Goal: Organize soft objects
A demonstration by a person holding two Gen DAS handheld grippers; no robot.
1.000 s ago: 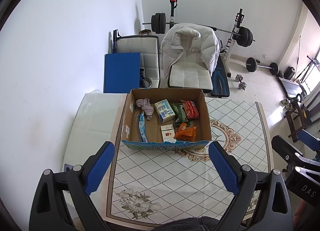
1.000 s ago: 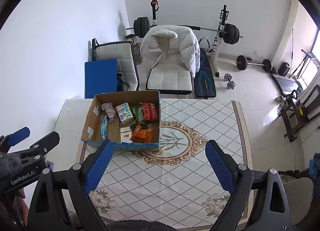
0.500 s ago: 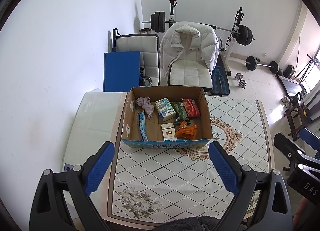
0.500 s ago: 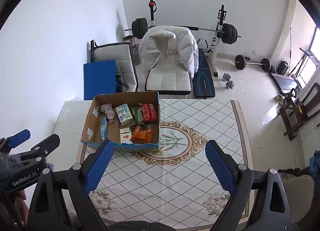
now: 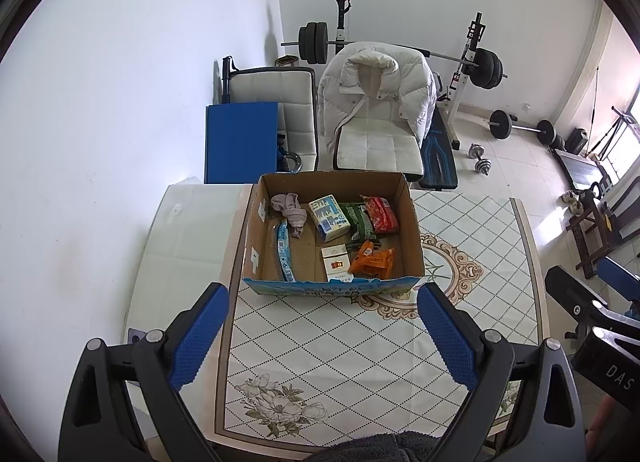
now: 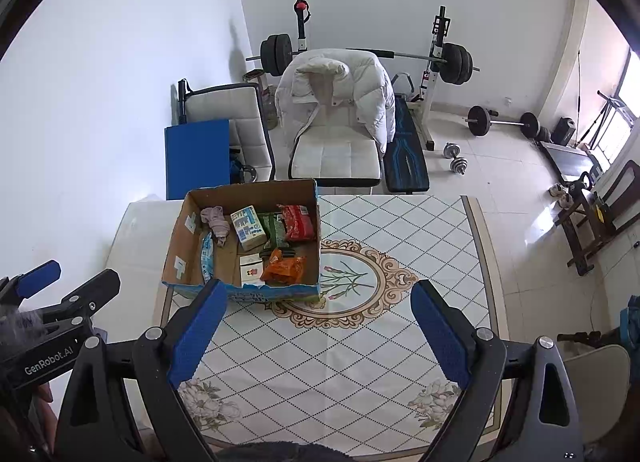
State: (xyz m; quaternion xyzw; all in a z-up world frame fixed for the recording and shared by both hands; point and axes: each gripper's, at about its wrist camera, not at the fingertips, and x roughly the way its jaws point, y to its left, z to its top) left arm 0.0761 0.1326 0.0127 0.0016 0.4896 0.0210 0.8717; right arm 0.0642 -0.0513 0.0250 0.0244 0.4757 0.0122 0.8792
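White-walled room with weight bench (image 5: 436, 150) and jacket-draped chair (image 5: 378, 114) beyond. Tiled table (image 6: 360, 342), near half bare. Open box (image 5: 332, 238) at far left edge, long axis across. Inside: blue tube (image 5: 283, 252) along left wall, pointing away; sock (image 5: 290, 212) at far left corner; packets (image 5: 370, 216) right. Left gripper (image 5: 322, 336) and right gripper (image 6: 318, 332) both spread wide, empty, hovering over near edge.

"GenRobot.AI" on left tongs (image 6: 38, 286) body, "DAS" on right tongs (image 5: 592, 294) body; box labels unreadable.
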